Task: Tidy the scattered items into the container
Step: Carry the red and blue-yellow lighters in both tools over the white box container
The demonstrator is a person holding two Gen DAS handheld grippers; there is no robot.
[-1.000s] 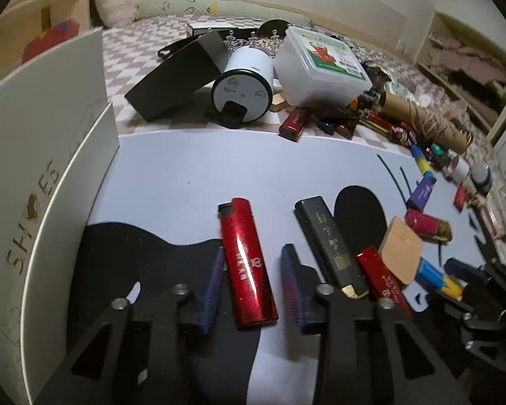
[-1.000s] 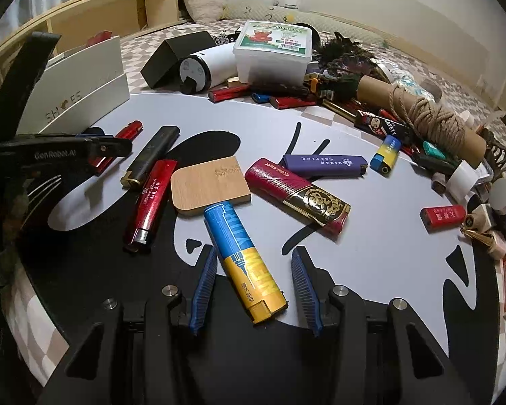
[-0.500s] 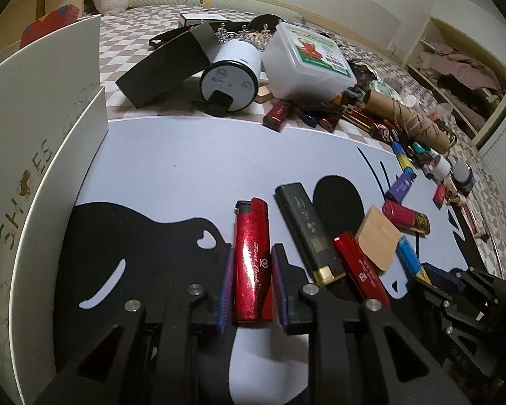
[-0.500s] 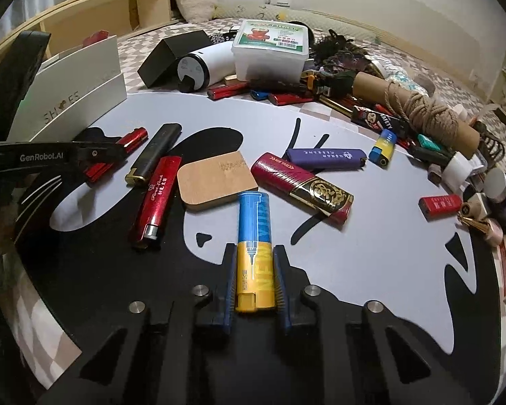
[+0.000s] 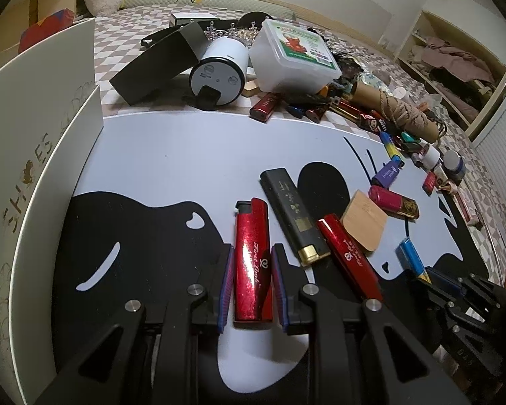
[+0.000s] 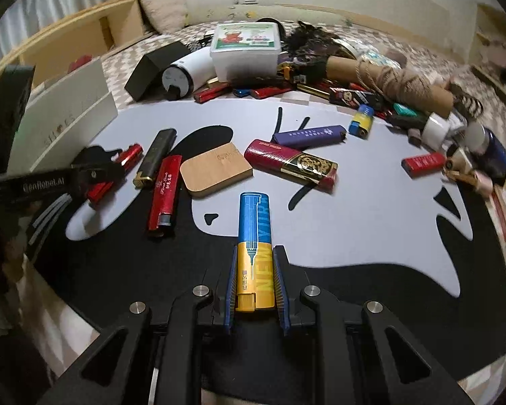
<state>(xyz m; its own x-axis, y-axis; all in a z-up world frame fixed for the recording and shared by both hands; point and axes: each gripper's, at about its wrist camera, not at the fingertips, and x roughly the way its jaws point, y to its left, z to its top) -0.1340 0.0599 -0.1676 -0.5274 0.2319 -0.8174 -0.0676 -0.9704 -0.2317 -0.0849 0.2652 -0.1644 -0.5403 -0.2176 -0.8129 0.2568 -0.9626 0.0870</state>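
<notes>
Lighters make up most of the scatter here, lying on a grey-and-black mat (image 5: 172, 155), and two of them are already pinched. At the far left of the left wrist view stands the white box (image 5: 33, 155) lettered "SHOES", probably the container; its inside is hidden, so what it holds cannot be told. At lower centre of that view the left gripper (image 5: 252, 280) is clamped on the glittery red lighter (image 5: 253, 256), its blue pads pressing the two long sides of the lower body while the black cap points away. Just right of it lie a black lighter (image 5: 291, 214) and a second red lighter (image 5: 349, 256), close together and near the wooden tile (image 5: 364, 217).

In the right wrist view, lower centre, the right gripper (image 6: 254, 281) is closed on the blue and yellow lighter (image 6: 254, 249), gripping the yellow end by its flat sides. Further right, in mid-frame, lie a maroon and gold lighter (image 6: 291, 165) and a purple lighter (image 6: 308, 134).

These look light, rigid and glossy, so I judge them liable to slip or swivel if pinched near one end. A hold across the broad flat faces near mid-length would steady them best. The pairs lying close together leave little room for a finger between.
</notes>
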